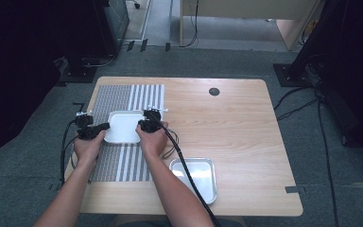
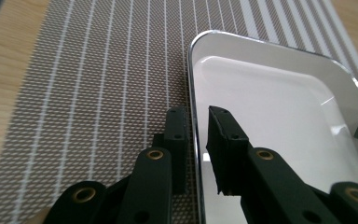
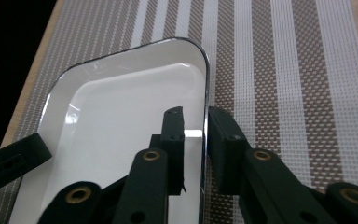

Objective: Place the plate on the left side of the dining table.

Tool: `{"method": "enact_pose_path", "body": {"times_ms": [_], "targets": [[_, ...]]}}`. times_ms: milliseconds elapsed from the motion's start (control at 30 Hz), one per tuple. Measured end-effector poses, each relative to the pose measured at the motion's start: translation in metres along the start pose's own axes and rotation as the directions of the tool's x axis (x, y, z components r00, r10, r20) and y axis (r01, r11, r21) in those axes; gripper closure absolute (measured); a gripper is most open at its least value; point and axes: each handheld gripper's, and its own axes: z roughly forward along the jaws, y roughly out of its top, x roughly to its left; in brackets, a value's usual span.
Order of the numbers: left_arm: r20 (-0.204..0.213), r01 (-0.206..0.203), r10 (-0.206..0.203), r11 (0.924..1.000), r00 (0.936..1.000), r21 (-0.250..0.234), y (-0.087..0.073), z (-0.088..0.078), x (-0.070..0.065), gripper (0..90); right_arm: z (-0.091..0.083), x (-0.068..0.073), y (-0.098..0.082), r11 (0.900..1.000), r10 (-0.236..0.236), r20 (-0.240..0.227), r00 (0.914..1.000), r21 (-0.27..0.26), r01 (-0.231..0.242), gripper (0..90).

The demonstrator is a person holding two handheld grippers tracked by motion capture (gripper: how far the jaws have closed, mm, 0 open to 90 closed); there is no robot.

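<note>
Resting on one striped placemat [image 1: 123, 163]: two trays, white tray [image 1: 123, 126], steel tray [image 1: 199, 177]

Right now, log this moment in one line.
left gripper: open, straddling tray rim | right gripper: open, straddling opposite rim | tray: on mat

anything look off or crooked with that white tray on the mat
Nothing stands out. The white tray lies flat and square on the striped mat, empty and unmarked. The left gripper and right gripper each straddle a side rim with a slight gap.
</note>
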Motion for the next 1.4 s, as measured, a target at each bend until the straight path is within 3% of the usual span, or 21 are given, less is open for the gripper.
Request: {"method": "enact_pose_path", "body": {"times_ms": [133,300,433,533,633,767,1033,1133,1200,1233,1300,1400], "targets": [[0.038,0.003,-0.002,0.9999,0.9993,-0.013,-0.005,-0.016,0.005,72.9,-0.013,-0.004,0.001,0.999,-0.040,0.016,0.9991,-0.025,0.040,73.3],[0.098,-0.002,0.002,1.0000,0.9952,-0.002,-0.009,-0.030,0.004,74.4,-0.023,-0.010,-0.004,1.000,-0.009,-0.032,0.9995,0.026,0.010,70.0],[0.086,-0.017,0.016,0.9998,0.9961,0.009,-0.013,-0.034,-0.001,76.9,-0.025,-0.008,-0.010,0.996,-0.050,-0.026,0.9984,0.071,0.052,69.9],[0.049,-0.058,0.057,0.9977,0.9972,0.034,-0.015,-0.031,-0.008,77.9,-0.024,-0.007,-0.013,0.993,-0.029,-0.026,0.9992,0.114,0.032,74.1],[0.051,-0.055,0.051,0.9952,0.9974,0.082,-0.016,-0.024,-0.010,82.6,-0.022,-0.004,-0.015,0.991,0.003,-0.048,0.9988,0.134,0.004,78.9],[0.034,-0.064,0.061,0.9927,0.9976,0.102,-0.019,-0.015,-0.014,90.0,-0.020,-0.004,-0.018,0.990,0.024,-0.033,0.9992,0.137,-0.020,86.1],[0.031,-0.074,0.071,0.9910,0.9970,0.112,-0.012,-0.004,-0.022,90.0,-0.017,-0.004,-0.018,0.991,0.088,-0.029,0.9957,0.105,-0.084,87.9],[0.026,-0.053,0.051,0.9950,0.9983,0.084,-0.008,-0.004,-0.022,90.0,-0.018,-0.003,-0.018,0.992,0.092,-0.012,0.9957,0.084,-0.090,88.3],[0.048,-0.045,0.043,0.9977,0.9979,0.051,-0.006,-0.009,-0.022,90.0,-0.018,-0.003,-0.018,0.992,0.105,-0.007,0.9945,0.075,-0.104,88.3],[0.040,-0.046,0.045,0.9988,0.9982,0.020,-0.005,-0.014,-0.022,90.0,-0.019,-0.003,-0.018,0.991,0.117,-0.003,0.9931,0.068,-0.117,88.2],[0.025,-0.045,0.045,0.9990,0.9987,0.003,-0.005,-0.020,-0.021,90.0,-0.020,-0.002,-0.019,0.989,0.139,-0.004,0.9902,0.054,-0.139,88.2],[-0.015,-0.051,0.051,0.9987,0.9986,0.008,-0.007,-0.023,-0.018,84.8,-0.020,-0.001,-0.020,0.990,0.132,0.001,0.9912,0.050,-0.132,88.2]]}}
